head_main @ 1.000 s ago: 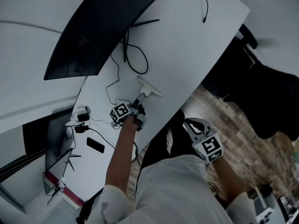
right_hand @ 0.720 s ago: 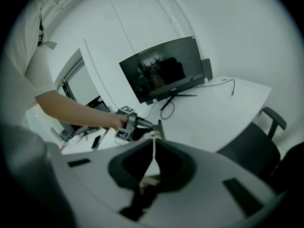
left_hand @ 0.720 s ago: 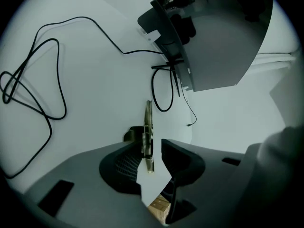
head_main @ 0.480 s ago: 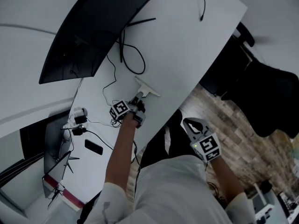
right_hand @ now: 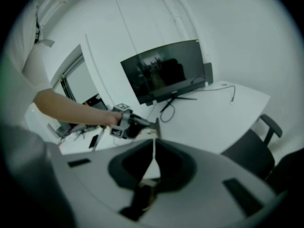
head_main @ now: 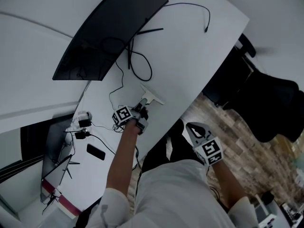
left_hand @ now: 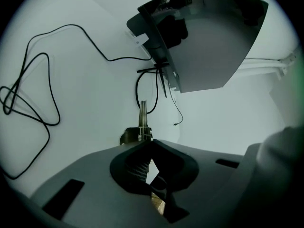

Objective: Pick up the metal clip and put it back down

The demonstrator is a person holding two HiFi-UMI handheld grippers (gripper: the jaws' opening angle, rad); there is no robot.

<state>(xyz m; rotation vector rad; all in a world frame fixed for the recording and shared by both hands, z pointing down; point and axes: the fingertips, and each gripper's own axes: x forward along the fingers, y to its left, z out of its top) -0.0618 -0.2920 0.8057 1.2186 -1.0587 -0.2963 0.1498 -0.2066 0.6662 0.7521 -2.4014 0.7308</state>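
The metal clip (head_main: 151,97) is a pale wide-bladed clamp on the white desk (head_main: 190,56), just ahead of my left gripper (head_main: 141,109). In the left gripper view the clip (left_hand: 142,118) shows edge-on, with its spring and thin blade sticking out forward from the jaws. The left gripper (left_hand: 144,144) is closing the last bit on the clip's near end, and its pads press on it. My right gripper (head_main: 197,129) hangs off the desk beside my body, over the wood floor. In its own view the right gripper (right_hand: 153,148) is shut with nothing in it.
A dark curved monitor (head_main: 109,30) stands at the back of the desk, with looping black cables (head_main: 140,63) between it and the clip. To the left lie chargers (head_main: 83,122), a black phone (head_main: 96,151) and a laptop (head_main: 54,146). A black chair (head_main: 270,103) stands right of the desk.
The left gripper has stayed at the clip's near end while the head view shifted a little. The right gripper has barely moved.
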